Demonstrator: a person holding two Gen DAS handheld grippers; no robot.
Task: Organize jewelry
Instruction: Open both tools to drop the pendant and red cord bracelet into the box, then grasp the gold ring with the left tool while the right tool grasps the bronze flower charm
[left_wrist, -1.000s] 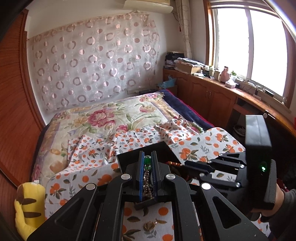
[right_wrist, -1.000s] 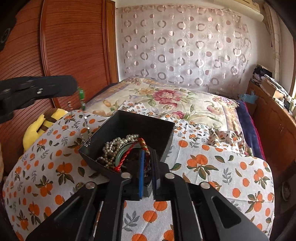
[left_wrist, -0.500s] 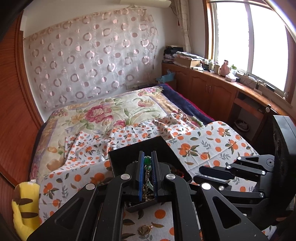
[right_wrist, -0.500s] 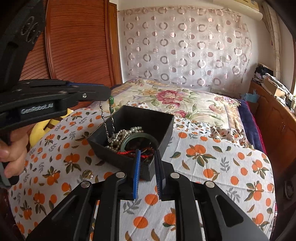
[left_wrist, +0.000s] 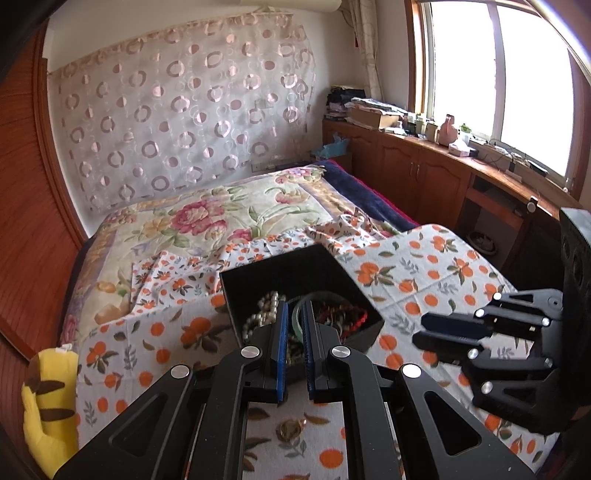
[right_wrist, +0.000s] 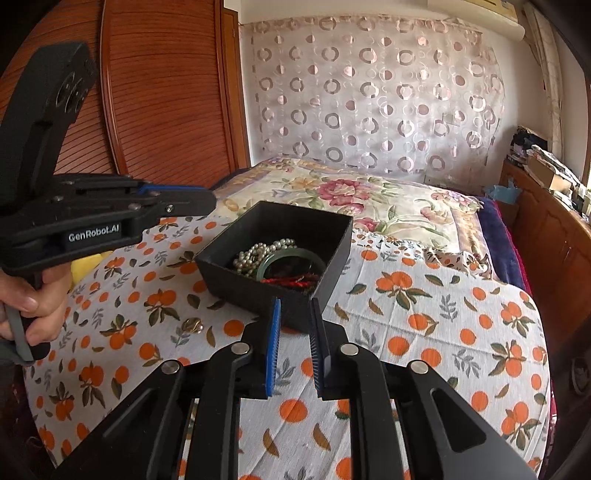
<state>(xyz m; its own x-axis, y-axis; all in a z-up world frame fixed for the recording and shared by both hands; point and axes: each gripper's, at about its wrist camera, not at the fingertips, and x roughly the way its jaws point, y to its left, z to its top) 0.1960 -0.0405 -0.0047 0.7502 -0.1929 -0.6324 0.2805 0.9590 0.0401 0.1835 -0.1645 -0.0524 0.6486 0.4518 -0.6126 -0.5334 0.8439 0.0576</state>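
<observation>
A black box (right_wrist: 334, 236) sits on the orange-print cloth and holds a pearl strand (right_wrist: 258, 251), a green bangle (right_wrist: 291, 258) and red cords (right_wrist: 291, 282). It also shows in the left wrist view (left_wrist: 295, 273). My left gripper (left_wrist: 294, 315) hovers over the box's near edge, slightly open and empty. It shows from the side in the right wrist view (right_wrist: 207, 201). My right gripper (right_wrist: 294, 314) is open and empty just before the box's near corner, and shows in the left wrist view (left_wrist: 424, 328). A small gold piece (right_wrist: 192, 325) lies on the cloth left of the box.
The orange-print cloth (right_wrist: 424, 317) covers the bed's near end, with a floral quilt (right_wrist: 369, 199) behind. A yellow plush toy (left_wrist: 48, 402) sits at the bed's left edge. Wooden cabinets (left_wrist: 424, 173) run along the right under the window.
My left gripper let go of the green-bead chain and now stands slightly open and empty over the box. My right gripper opened and drew back from the box's edge.
</observation>
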